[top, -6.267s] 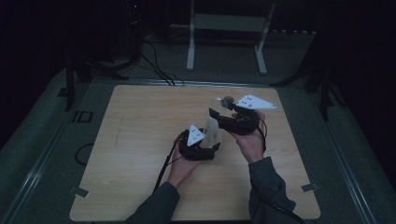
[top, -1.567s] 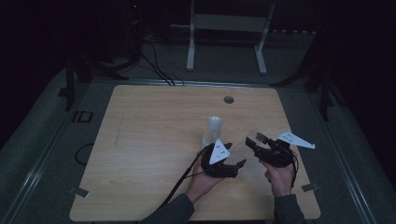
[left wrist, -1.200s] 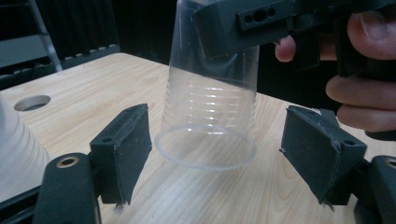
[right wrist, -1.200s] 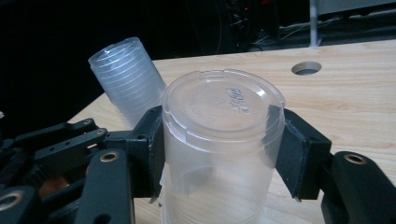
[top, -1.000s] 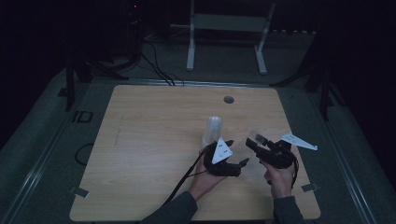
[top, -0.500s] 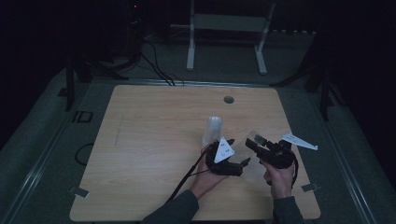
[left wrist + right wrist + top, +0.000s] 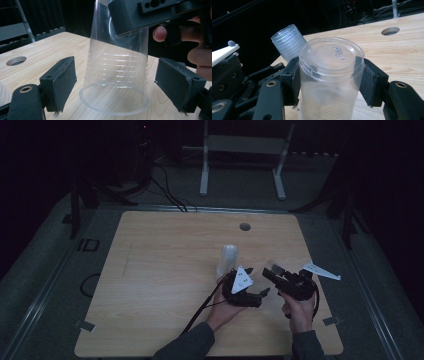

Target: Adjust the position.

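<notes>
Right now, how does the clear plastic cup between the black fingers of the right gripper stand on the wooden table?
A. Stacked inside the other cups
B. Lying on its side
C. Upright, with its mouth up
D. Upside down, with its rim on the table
D: the clear plastic cup shows its closed base on top, its rim lies on the wooden table, and the right gripper clamps it.

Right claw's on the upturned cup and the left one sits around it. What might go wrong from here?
1. The right claw is shut on the thin clear cup near its closed end; a harder squeeze may dent it or pop it out.
2. The left claw has just been opening, its pads clear of the cup between them, so one grip alone steadies it.
3. The stack of cups stands close by; a swing might topple it.
</notes>
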`<control>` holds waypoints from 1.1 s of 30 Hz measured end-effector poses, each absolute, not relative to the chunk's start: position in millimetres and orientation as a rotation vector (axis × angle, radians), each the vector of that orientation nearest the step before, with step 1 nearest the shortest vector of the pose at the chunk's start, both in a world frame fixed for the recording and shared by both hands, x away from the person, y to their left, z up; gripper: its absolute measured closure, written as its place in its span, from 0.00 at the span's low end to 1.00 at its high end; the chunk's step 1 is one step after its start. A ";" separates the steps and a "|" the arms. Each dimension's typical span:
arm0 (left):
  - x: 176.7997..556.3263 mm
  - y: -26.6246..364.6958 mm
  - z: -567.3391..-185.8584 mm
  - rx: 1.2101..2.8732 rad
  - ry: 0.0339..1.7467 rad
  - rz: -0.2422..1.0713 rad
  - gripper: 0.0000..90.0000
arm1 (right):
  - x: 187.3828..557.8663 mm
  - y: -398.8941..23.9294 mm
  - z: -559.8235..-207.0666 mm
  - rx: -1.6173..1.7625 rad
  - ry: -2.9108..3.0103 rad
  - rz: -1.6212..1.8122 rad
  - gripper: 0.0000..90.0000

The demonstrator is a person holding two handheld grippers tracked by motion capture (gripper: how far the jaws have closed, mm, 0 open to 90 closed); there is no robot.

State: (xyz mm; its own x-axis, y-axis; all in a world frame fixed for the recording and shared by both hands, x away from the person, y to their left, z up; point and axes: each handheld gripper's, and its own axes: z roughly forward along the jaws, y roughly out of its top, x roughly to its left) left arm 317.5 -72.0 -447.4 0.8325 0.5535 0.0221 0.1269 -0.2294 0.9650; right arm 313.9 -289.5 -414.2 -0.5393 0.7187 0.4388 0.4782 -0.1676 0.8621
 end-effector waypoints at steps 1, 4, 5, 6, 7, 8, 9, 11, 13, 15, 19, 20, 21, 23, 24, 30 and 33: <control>317.6 -72.6 -447.5 1.781 0.521 0.432 0.19 | 314.0 -289.6 -414.3 1.389 1.885 1.786 0.46; 317.9 -73.3 -447.6 1.775 0.519 0.434 0.19 | 314.6 -290.0 -415.0 1.397 1.881 1.806 0.47; 317.9 -73.5 -447.7 1.773 0.520 0.437 0.19 | 314.6 -290.1 -415.0 1.400 1.883 1.810 0.47; 318.2 -73.6 -447.7 1.770 0.520 0.435 0.19 | 314.7 -290.1 -415.2 1.402 1.882 1.815 0.47; 318.2 -73.8 -447.8 1.769 0.520 0.435 0.19 | 314.9 -290.1 -415.3 1.406 1.880 1.821 0.47; 318.2 -73.9 -447.8 1.769 0.518 0.438 0.19 | 315.1 -290.4 -415.5 1.405 1.881 1.828 0.47; 318.3 -74.1 -447.9 1.768 0.516 0.439 0.19 | 315.2 -290.5 -415.7 1.408 1.880 1.834 0.47; 318.5 -74.6 -448.0 1.766 0.515 0.440 0.19 | 315.5 -290.8 -416.0 1.412 1.879 1.844 0.47; 318.9 -75.5 -448.4 1.763 0.515 0.438 0.19 | 315.8 -291.2 -416.4 1.417 1.881 1.855 0.47; 319.2 -76.1 -448.7 1.763 0.514 0.437 0.19 | 315.9 -291.4 -416.9 1.423 1.880 1.866 0.47; 319.8 -77.1 -449.7 1.765 0.512 0.430 0.20 | 316.4 -292.3 -418.3 1.431 1.877 1.886 0.47; 320.2 -77.2 -450.2 1.765 0.514 0.428 0.20 | 316.4 -292.8 -418.6 1.434 1.875 1.897 0.47; 320.2 -77.2 -450.2 1.765 0.514 0.428 0.20 | 316.4 -292.8 -418.6 1.434 1.875 1.897 0.47; 321.1 -77.1 -451.1 1.765 0.515 0.420 0.21 | 316.7 -294.1 -419.3 1.444 1.867 1.923 0.47; 321.3 -77.0 -451.1 1.763 0.515 0.418 0.21 | 316.8 -294.5 -419.5 1.446 1.865 1.930 0.47; 321.8 -76.6 -451.4 1.751 0.516 0.408 0.23 | 317.6 -297.0 -421.2 1.466 1.851 1.970 0.47; 322.2 -76.8 -451.9 1.750 0.516 0.402 0.23 | 317.8 -297.5 -422.0 1.477 1.845 1.991 0.48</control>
